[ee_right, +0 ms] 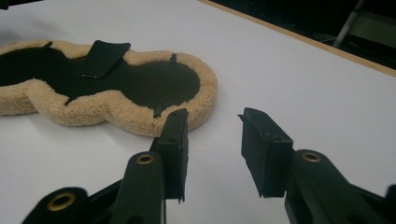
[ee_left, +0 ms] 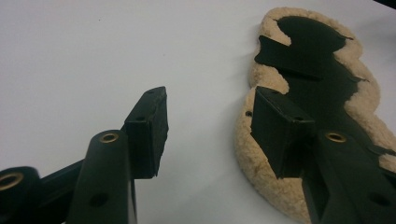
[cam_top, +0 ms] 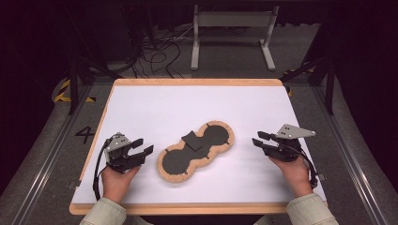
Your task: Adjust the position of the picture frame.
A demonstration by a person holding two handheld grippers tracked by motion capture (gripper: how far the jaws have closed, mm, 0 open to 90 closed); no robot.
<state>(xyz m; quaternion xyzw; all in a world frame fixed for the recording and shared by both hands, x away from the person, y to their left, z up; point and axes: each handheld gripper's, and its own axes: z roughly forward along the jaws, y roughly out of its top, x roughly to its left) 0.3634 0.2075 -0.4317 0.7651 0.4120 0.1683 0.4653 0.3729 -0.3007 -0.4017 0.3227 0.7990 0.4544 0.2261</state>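
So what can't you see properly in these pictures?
- Underside of the fluffy pad: it lies flat on the table in the high view.
- What lies beneath the small black flap: the flap covers it.
- The pad's near end in the left gripper view: the left gripper jaw stands in front.
- The pad's far end in the right gripper view: cut off by the picture's left edge.

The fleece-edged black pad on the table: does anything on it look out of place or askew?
Yes. On the pad, a small black flap near the narrow middle lies tilted and partly lifted instead of flat. Both grippers are apart from it, with jaws open.
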